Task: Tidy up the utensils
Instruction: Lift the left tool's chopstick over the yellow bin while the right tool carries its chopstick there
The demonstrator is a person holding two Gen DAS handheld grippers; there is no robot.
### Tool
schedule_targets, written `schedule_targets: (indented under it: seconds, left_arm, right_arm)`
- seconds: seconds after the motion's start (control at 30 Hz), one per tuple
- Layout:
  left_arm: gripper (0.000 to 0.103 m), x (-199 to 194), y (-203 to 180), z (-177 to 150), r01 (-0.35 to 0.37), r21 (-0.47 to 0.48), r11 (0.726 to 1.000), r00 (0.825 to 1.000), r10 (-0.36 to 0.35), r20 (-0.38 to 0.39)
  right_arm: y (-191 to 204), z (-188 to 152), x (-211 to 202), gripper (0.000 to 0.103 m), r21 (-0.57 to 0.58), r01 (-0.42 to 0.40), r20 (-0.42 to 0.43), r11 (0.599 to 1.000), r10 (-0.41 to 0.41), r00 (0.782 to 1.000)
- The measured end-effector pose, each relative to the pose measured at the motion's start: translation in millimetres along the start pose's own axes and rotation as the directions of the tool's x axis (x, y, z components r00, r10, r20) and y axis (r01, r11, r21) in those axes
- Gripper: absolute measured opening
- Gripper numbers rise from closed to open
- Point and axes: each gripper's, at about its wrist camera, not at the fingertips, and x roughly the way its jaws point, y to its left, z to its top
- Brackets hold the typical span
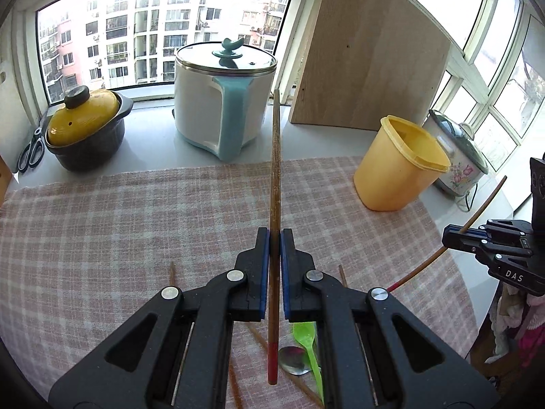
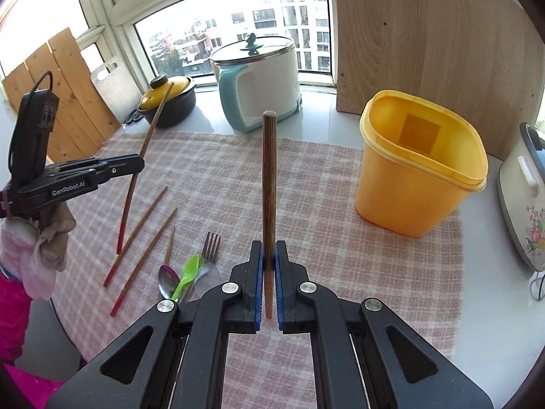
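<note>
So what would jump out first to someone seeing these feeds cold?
Each claw is shut on a red-tipped wooden chopstick: the left claw holds the left chopstick, the right claw holds the right chopstick. Next, the yellow bin stands open on the checked cloth to the right, with loose chopsticks, spoons and a fork lying at the left.

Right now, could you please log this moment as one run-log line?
left gripper: shut on chopstick | right gripper: shut on second chopstick | yellow bin: empty | cloth: cutlery remains
</note>
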Motion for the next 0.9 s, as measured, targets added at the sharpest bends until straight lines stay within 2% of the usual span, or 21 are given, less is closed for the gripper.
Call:
schedule_targets:
  seconds: [0.47, 0.8, 0.9]
  left_arm:
    - [0.004, 15.1, -66.7, 52.6, 0.140, 0.017, 0.990, 0.986, -0.141, 0.083]
    - [0.004, 35.9, -114.0, 90.0, 0.188, 0.043, 0.981, 0.975, -0.192, 0.114]
    - [0.004, 41.6, -126.2, 103.4, 0.182, 0.051, 0.982, 0.973, -0.188, 0.135]
  right_arm:
    - [-46.4, 26.4, -53.8, 0.005, 0.049, 0.080, 0.125, 0.996, -0.085, 0.989]
    - [-78.3, 45.0, -76.6, 0.005, 0.076, 0.130, 0.180, 0.989, -0.141, 0.973]
    - [-85.9, 51.0, -84.0, 0.005, 0.084, 0.136, 0.202, 0.987, -0.150, 0.968]
